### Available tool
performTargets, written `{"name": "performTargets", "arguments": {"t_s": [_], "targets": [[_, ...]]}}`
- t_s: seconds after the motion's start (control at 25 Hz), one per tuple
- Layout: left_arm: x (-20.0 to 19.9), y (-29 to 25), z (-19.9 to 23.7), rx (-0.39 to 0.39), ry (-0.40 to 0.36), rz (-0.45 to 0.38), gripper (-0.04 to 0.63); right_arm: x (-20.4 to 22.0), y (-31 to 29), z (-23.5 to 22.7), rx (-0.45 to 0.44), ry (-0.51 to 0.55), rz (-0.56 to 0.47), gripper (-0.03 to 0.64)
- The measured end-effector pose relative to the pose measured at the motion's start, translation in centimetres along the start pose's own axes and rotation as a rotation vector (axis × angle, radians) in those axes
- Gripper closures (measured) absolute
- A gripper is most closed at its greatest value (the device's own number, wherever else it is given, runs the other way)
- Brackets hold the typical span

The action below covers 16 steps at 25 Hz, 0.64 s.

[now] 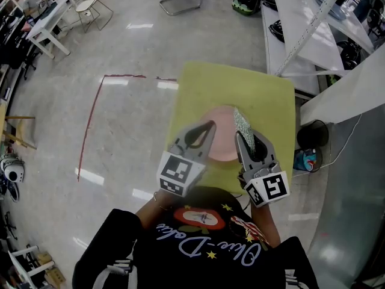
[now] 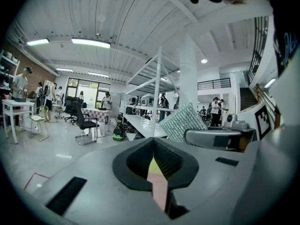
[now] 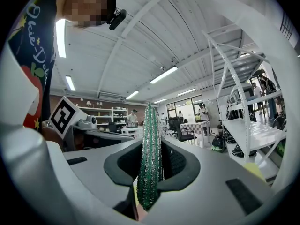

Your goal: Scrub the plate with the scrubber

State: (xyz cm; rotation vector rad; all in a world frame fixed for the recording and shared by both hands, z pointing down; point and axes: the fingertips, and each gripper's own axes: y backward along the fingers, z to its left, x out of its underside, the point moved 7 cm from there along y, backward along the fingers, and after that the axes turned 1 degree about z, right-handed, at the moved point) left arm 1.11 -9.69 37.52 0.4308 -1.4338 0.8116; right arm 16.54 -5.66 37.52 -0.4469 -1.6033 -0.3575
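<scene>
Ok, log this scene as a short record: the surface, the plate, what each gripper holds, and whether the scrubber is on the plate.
surface: yellow-green table
plate: pink, over the table
left gripper: jaws shut on the plate's rim
right gripper: jaws shut on the scrubber
scrubber position: at the plate's right side, sticking out past the jaws
contact: cannot tell whether scrubber touches plate

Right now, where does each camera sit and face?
Head view: on the person's head, facing steeply down at plate, table, left hand-held gripper, right hand-held gripper, own shirt.
Left gripper view: rides the left one, facing across the room; jaws shut on plate rim.
Right gripper view: rides the right one, jaws clamping scrubber; shirt at left.
Shared: scrubber in all three.
</scene>
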Motion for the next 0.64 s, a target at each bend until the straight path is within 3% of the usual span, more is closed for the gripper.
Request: {"name": "performTargets", "arguments": {"t_s": [0.64], "targets": [[0.37,-0.26,-0.06,0.0,0.01,0.005,0.594,0.46,-0.18,-0.02,-0.013,0.011,0.036,0.551]]}}
